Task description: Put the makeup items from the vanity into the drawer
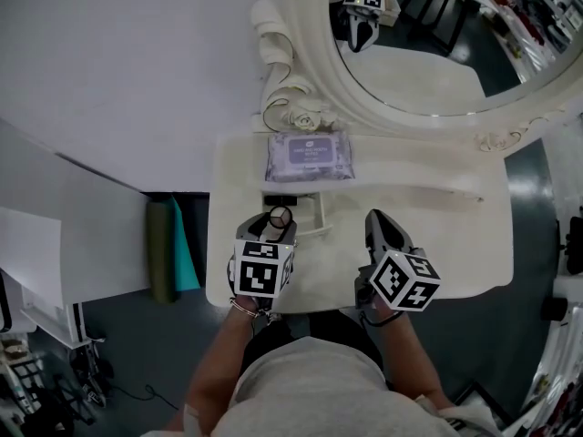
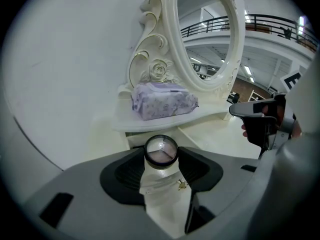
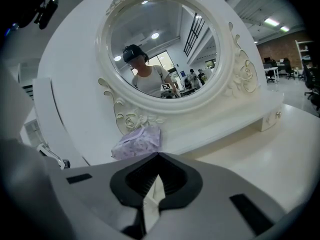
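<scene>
A small round jar with a dark rim and a pale glassy lid sits between the jaws of my left gripper, which is shut on it. In the left gripper view the jar hangs just above a little white drawer with a gold knob. That drawer juts out from under the vanity's shelf, with something dark inside it. On the shelf above lies a purple wipes pack. My right gripper hovers over the vanity top to the right, shut and holding nothing, its tips meeting.
A large oval mirror in an ornate white frame stands behind the shelf. The white vanity top stretches out to the right. A green roll and a teal sheet stand on the floor to the vanity's left.
</scene>
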Tool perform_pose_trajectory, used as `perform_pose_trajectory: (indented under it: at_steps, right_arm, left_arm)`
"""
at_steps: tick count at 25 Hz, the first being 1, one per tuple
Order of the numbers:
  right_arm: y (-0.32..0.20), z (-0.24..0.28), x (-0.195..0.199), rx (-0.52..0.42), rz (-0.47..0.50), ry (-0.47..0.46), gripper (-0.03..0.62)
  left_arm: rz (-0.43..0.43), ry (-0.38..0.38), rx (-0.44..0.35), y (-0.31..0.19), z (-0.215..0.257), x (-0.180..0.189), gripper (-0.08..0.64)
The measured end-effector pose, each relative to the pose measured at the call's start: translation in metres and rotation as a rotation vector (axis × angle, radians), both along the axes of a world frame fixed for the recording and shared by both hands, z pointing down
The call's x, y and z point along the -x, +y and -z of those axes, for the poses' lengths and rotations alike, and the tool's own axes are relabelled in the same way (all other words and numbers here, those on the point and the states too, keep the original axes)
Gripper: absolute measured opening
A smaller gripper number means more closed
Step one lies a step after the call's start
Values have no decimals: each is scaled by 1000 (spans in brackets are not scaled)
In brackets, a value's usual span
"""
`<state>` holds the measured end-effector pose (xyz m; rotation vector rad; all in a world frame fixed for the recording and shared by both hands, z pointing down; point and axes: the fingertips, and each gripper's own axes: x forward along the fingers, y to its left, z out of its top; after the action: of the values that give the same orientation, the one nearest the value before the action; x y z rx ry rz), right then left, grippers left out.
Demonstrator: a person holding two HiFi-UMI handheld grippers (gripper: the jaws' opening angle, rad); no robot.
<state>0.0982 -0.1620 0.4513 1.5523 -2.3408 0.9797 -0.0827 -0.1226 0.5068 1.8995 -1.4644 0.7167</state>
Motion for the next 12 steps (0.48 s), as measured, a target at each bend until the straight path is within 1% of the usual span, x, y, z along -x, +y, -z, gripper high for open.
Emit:
perform_pose_trajectory:
  at_steps: [8, 12]
  right_arm:
    - [-9, -1, 4, 2, 3, -4, 17]
    - [-8, -3, 4, 7, 0, -5, 17]
  left_arm:
    - [-20, 4, 45, 2, -9, 0, 221]
    - [-21, 18, 45, 2, -11, -1, 222]
